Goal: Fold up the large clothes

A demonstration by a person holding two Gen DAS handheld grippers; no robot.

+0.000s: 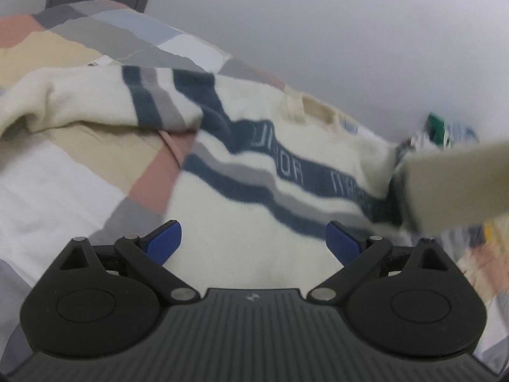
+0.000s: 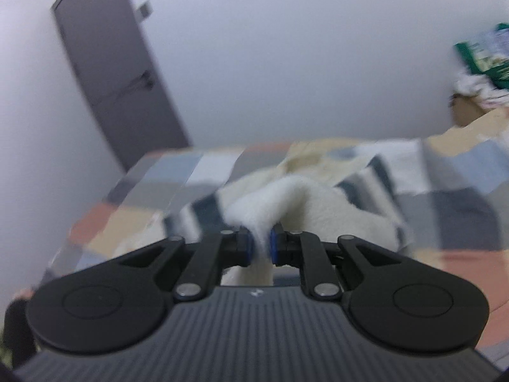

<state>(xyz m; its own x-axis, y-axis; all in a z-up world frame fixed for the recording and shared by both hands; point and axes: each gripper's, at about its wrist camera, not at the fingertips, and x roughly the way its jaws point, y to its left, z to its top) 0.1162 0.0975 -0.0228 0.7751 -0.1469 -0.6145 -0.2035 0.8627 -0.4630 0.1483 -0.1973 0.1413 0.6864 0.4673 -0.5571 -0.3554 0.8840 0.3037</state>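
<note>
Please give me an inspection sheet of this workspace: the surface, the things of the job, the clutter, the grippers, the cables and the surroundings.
Surface: bed with a patchwork cover in grey, beige, pink and white.
Job's things: cream sweater with dark blue and grey stripes, spread out, one sleeve folded across.
Clutter: blurred pile with a green package at the far side.
Grippers: left gripper open above the sweater, holding nothing; right gripper shut on a fold of the sweater.
Cables: nothing seen.
Surroundings: pale wall, grey door.
</note>
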